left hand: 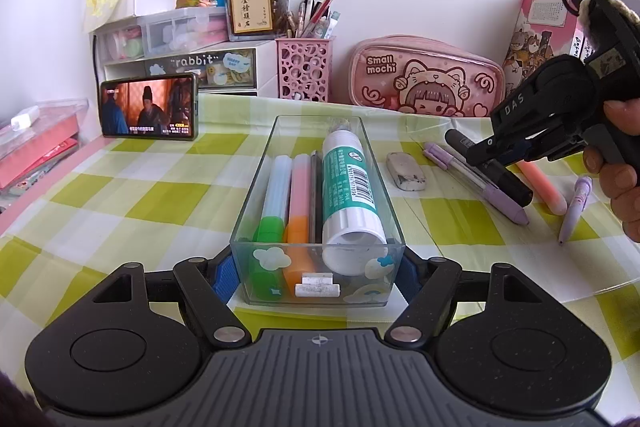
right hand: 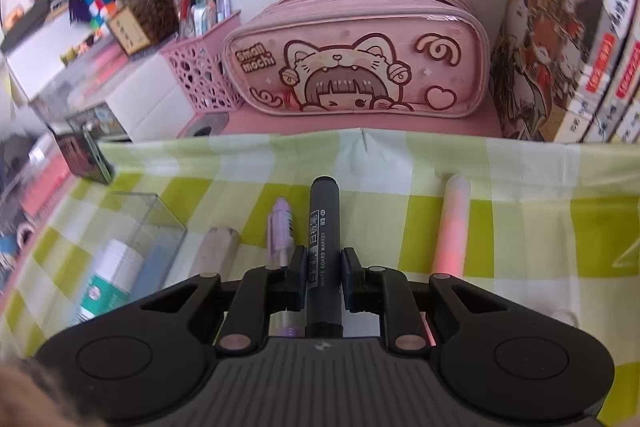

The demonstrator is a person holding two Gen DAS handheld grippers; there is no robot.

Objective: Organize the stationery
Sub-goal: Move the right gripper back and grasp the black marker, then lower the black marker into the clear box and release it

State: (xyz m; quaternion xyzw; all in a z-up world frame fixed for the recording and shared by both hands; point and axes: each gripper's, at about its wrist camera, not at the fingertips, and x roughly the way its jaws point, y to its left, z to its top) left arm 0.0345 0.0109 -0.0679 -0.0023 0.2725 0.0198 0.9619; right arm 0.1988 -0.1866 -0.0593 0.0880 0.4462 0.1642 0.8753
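A clear plastic box sits on the green checked cloth, and my left gripper is shut on its near end, one blue pad on each side wall. Inside lie a glue stick, a green-capped marker and an orange-capped one. To the right, my right gripper is shut on a black whiteboard marker, pads pressing on its barrel. Beside it on the cloth lie a purple pen, a grey eraser, a pink highlighter and a lilac pen.
Along the back wall stand a pink pencil case, a pink pen holder, white drawers with a plant on top, and a phone playing video. A box of books stands at the right. A person's hand holds the right gripper.
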